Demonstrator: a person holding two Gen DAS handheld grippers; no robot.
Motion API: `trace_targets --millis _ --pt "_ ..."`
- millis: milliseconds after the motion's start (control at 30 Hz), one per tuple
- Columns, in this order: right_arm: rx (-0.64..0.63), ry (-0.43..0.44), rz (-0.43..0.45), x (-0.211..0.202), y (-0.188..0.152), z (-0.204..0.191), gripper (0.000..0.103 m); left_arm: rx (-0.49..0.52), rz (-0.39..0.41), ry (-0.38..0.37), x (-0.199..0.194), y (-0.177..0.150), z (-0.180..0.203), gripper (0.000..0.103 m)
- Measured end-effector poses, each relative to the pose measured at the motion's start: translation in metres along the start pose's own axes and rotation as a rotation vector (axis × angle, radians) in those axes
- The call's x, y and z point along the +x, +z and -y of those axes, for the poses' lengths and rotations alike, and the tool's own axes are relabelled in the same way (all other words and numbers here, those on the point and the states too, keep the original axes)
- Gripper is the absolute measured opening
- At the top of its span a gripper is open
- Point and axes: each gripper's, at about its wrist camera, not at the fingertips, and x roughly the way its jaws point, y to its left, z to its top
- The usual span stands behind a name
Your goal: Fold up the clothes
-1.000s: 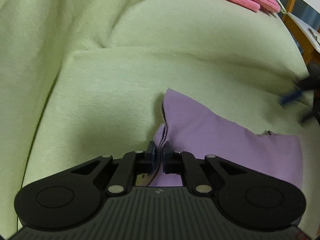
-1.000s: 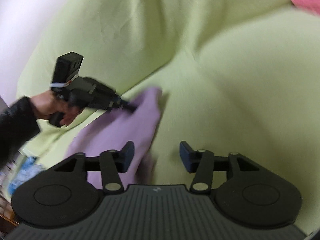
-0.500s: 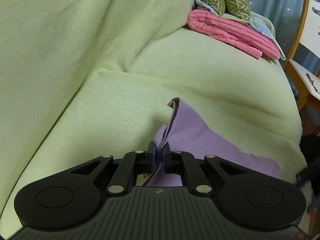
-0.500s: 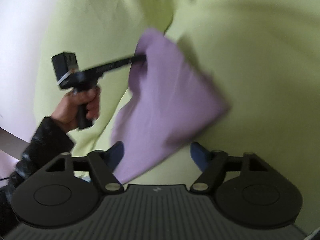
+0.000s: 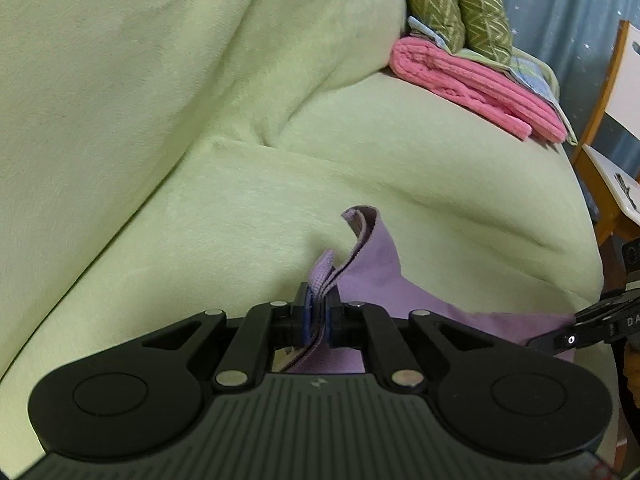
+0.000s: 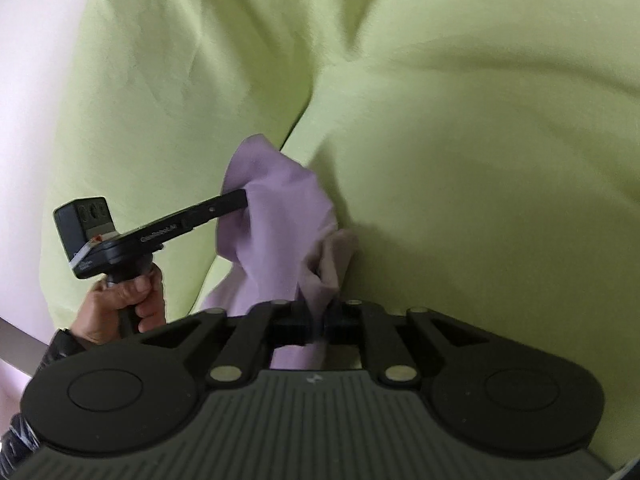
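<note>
A folded pink ribbed towel [image 5: 476,88] lies beside olive zigzag-patterned cushions [image 5: 456,4] upper right on a pale green sofa [image 5: 200,140].

Black ribbed tool [image 5: 316,320], silver pivot screws, dark glossy sleeve [image 6: 60,350]

The left hand-held gripper [image 5: 317,316] is clamped tight on a hem of the purple cloth [image 5: 384,280], tilted downward at the sofa seat [image 5: 240,220]. The right hand-held gripper [image 6: 318,320] is pinched on another part of that cloth, just in front of the sofa seat. The person's left hand [image 6: 120,304], in a dark sleeve [image 6: 56,352], grips its handle from below.
</note>
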Motion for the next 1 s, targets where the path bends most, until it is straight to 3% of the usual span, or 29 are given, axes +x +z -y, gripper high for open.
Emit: trace_targets --millis 67,167,333,433,533,700,833,933,1000 --pt "-0.077 0.013 0.001 -0.004 0.014 -0.011 0.005 -0.023 0.029 0.037 -0.013 0.001 0.001 0.003" --pt "-0.237 0.045 0.014 -0.009 0.051 -0.044 0.005 -0.086 0.141 0.095 -0.054 0.009 -0.002 0.003" --pt "-0.626 0.107 0.126 -0.038 0.126 -0.148 0.005 -0.174 0.387 0.182 -0.159 0.026 0.007 0.003" --pt "-0.898 0.14 0.192 -0.07 0.131 -0.211 0.005 -0.179 0.506 0.219 -0.218 0.023 0.035 0.003" --pt "-1.11 0.153 0.226 -0.1 0.11 -0.245 0.005 -0.174 0.578 0.254 -0.256 -0.001 0.074 0.003" --pt "-1.34 0.188 0.171 -0.135 0.046 -0.241 0.005 -0.215 0.653 0.293 -0.281 -0.085 0.144 0.003" --pt "-1.409 0.222 -0.024 -0.15 -0.021 -0.196 0.005 -0.272 0.597 0.305 -0.272 -0.18 0.203 0.003" --pt "-1.44 0.242 -0.216 -0.158 -0.072 -0.157 0.004 -0.407 0.507 0.281 -0.253 -0.25 0.235 0.003" --pt "-1.433 0.255 -0.332 -0.159 -0.095 -0.138 0.004 -0.497 0.456 0.265 -0.24 -0.278 0.247 0.003"
